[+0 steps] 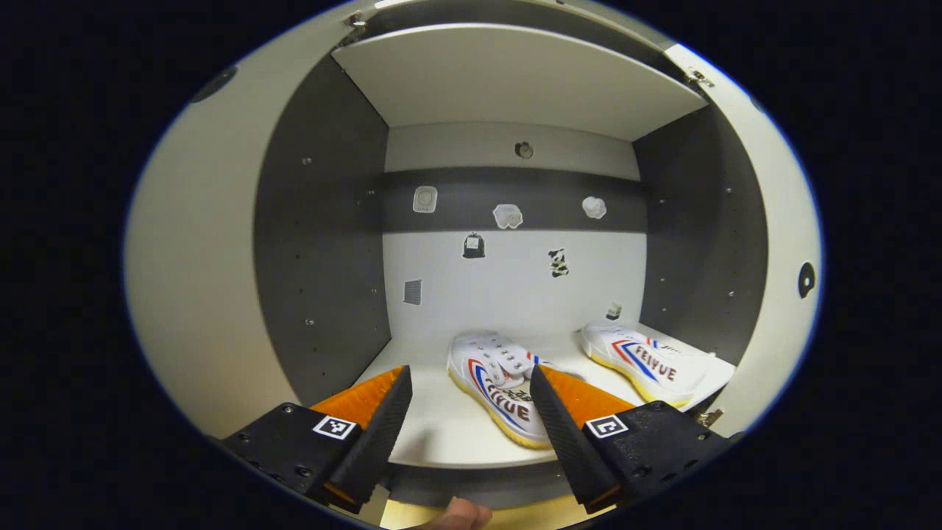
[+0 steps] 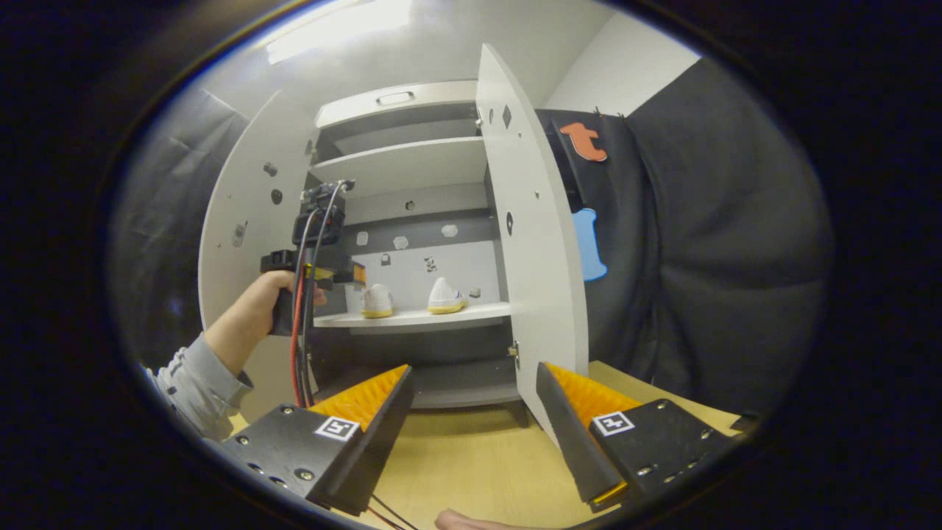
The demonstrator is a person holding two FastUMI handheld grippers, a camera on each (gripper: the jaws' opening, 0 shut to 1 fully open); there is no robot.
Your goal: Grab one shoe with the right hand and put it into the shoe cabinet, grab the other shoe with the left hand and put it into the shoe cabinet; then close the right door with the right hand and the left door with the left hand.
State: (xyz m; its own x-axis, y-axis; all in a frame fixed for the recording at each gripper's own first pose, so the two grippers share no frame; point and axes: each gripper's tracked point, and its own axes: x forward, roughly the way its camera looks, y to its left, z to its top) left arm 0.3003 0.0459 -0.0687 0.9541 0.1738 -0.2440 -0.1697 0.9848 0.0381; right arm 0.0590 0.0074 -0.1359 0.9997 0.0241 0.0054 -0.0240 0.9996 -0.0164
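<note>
Both shoes sit on the cabinet shelf; both doors stand open. The right gripper, jaws apart and empty, should swing wide around the right door and push its outer face evenly. The left gripper, jaws apart, must clear the opening first.

Two white shoes lie side by side on the cabinet shelf.

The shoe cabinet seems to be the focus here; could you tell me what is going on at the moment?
A person holds a gripper in each hand at the open shoe cabinet. Both white shoes, one nearer the middle and the other to its right, already sit on the shelf. The left gripper is open just in front of that shelf. The right gripper is open, farther off, beside the right door. Both doors stand open.
</note>
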